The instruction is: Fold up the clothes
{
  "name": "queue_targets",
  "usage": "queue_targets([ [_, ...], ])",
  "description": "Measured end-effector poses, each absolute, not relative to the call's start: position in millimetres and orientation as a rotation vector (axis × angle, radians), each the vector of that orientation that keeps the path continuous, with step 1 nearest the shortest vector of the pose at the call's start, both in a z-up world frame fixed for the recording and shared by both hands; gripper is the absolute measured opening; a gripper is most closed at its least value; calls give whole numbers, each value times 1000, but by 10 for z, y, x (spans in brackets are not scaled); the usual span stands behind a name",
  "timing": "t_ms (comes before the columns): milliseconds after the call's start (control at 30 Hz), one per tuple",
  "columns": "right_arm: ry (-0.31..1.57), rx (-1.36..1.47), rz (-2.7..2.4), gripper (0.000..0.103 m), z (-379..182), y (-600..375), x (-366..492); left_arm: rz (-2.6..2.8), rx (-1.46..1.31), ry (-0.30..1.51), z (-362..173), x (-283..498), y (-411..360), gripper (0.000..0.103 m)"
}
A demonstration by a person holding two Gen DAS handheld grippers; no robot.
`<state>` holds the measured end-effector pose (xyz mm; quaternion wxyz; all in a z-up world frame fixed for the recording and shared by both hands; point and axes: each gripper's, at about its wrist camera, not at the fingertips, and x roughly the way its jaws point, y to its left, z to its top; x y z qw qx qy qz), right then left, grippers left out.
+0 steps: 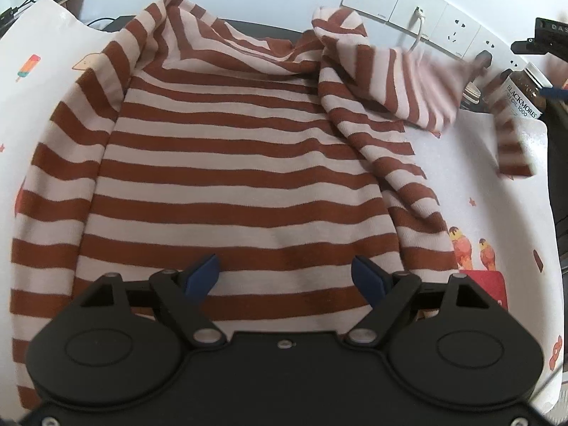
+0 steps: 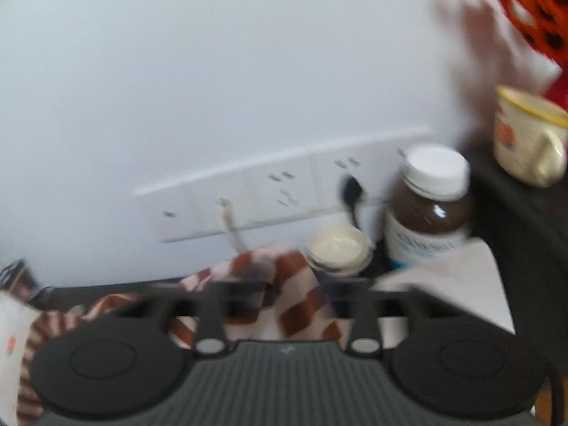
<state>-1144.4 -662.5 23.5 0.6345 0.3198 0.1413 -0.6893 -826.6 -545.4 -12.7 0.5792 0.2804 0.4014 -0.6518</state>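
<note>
Striped sweater [image 1: 248,149] lies flat on bench [image 1: 497,191], one sleeve [image 1: 419,81] midair. Left tool [image 1: 285,277] spread wide, empty. Right tool [image 2: 287,305] blurred, jaws apart, gripping nothing.

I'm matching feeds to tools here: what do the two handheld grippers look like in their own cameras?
The left gripper has a smooth black body with two round housings, silver pivot screws, black linkage arms and blue finger pads. The right gripper is blurred: same black round housings and silver pivots, but a ribbed grey centre panel. Its pad colour cannot be told.

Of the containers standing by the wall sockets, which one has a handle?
The cream mug with the yellow rim, on the dark surface at far right. The brown supplement bottle and the small white-lidded jar have caps and no handle.
</note>
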Motion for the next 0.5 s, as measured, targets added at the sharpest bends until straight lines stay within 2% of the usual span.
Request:
queue_targets([
  [267,585,707,-1230,82,-232,-5829,-10990,-1438,637,953,-135,-7927,-5401,83],
  [500,741,477,-834,82,-433,-4859,-10152,-1357,618,967,-142,-7627,-5081,80],
])
